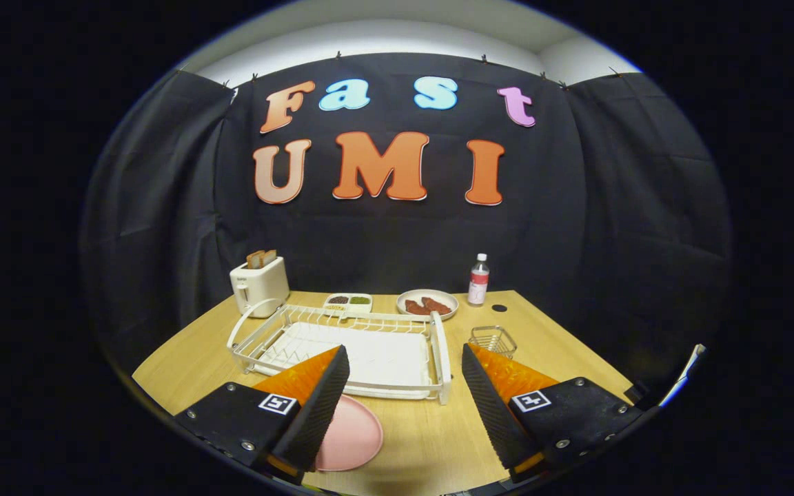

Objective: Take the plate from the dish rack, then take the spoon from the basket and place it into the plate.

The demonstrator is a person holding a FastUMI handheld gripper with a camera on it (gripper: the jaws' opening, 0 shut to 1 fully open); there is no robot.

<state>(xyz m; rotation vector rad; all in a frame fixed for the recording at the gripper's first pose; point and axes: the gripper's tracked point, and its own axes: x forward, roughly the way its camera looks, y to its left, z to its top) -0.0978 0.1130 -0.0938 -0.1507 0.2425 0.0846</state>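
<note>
My gripper (405, 386) hangs above the near edge of the wooden table (562, 344), fingers wide apart w/ nothing between them but bare tabletop and the front of the rack. Pink plate (352, 435) lies flat on the table just in front of the dish rack (342, 344), partly hidden under my left finger; it's out of the rack, close to its front rail, can't tell if they touch. Rack is a white wire frame w/ a white drip tray inside, sitting just ahead of my fingers, mostly left of centre.

Small wire basket (493, 339) sits to the right of the rack, just beyond my right finger, apart from the rack. Can't make out the spoon in it from here, too small to tell.

Further back along the wall: white toaster (259, 286) w/ bread slices (261, 258) sticking up, at the rack's far left corner; a small white divided dish (348, 302) w/ dark and green stuff; a round plate of reddish food (427, 304); a bottle (478, 279) w/ white cap to its right.
</note>
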